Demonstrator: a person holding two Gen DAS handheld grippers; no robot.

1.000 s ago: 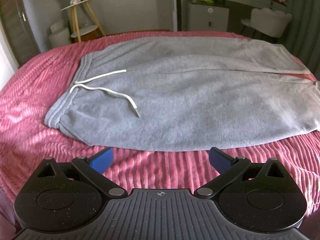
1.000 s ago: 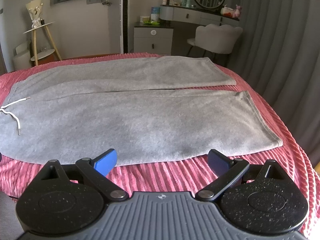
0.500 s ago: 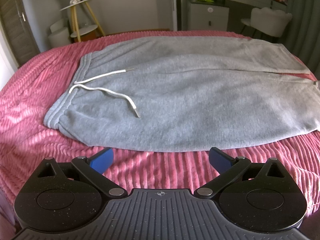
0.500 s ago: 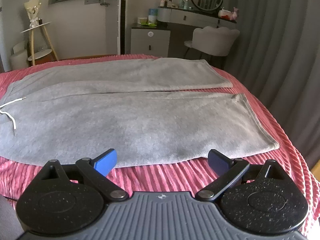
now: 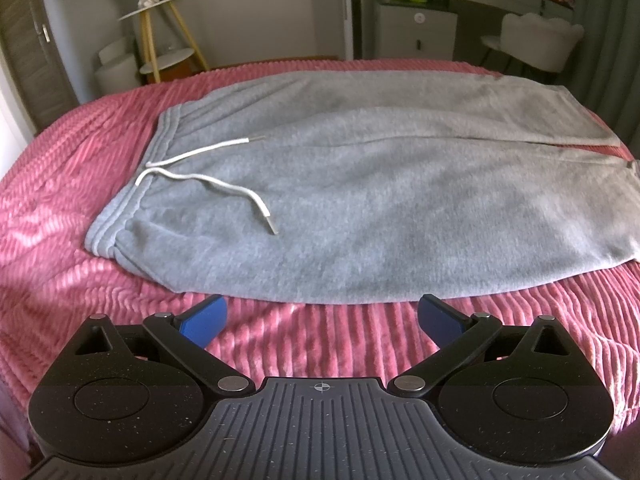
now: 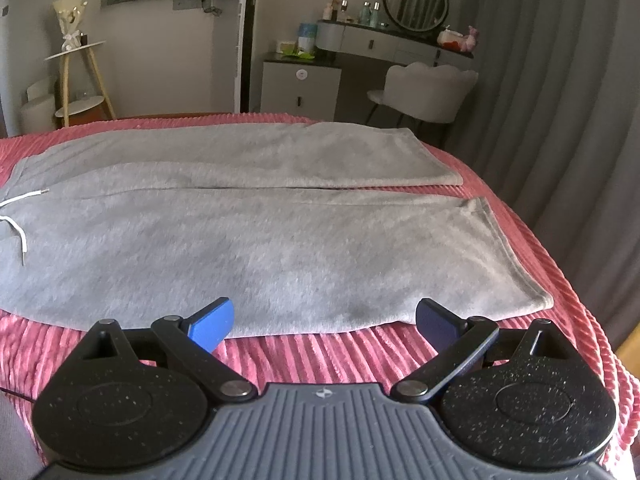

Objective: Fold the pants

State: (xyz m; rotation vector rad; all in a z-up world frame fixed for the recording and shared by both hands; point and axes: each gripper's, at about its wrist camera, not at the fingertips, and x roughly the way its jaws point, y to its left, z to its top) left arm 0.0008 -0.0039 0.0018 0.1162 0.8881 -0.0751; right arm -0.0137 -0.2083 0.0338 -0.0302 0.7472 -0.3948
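Observation:
Grey sweatpants [image 5: 360,200] lie flat across a pink ribbed bedspread [image 5: 60,208], waistband to the left with a white drawstring [image 5: 208,176] on top. The right wrist view shows both legs [image 6: 280,248] side by side, cuffs to the right [image 6: 516,256]. My left gripper [image 5: 320,320] is open and empty, just short of the near edge of the pants by the waist. My right gripper [image 6: 324,322] is open and empty, at the near edge of the nearer leg.
Beyond the bed stand a wooden tripod stand [image 5: 160,40], a white cabinet [image 6: 300,88], a vanity with round mirror [image 6: 416,0] and a pale chair [image 6: 432,88]. Grey curtains [image 6: 560,100] hang on the right. The bed's right edge [image 6: 592,320] drops off near the cuffs.
The right gripper has moved slightly forward and right, so the pants' near edge sits closer to its fingertips. The left gripper has barely moved. Both stay open.

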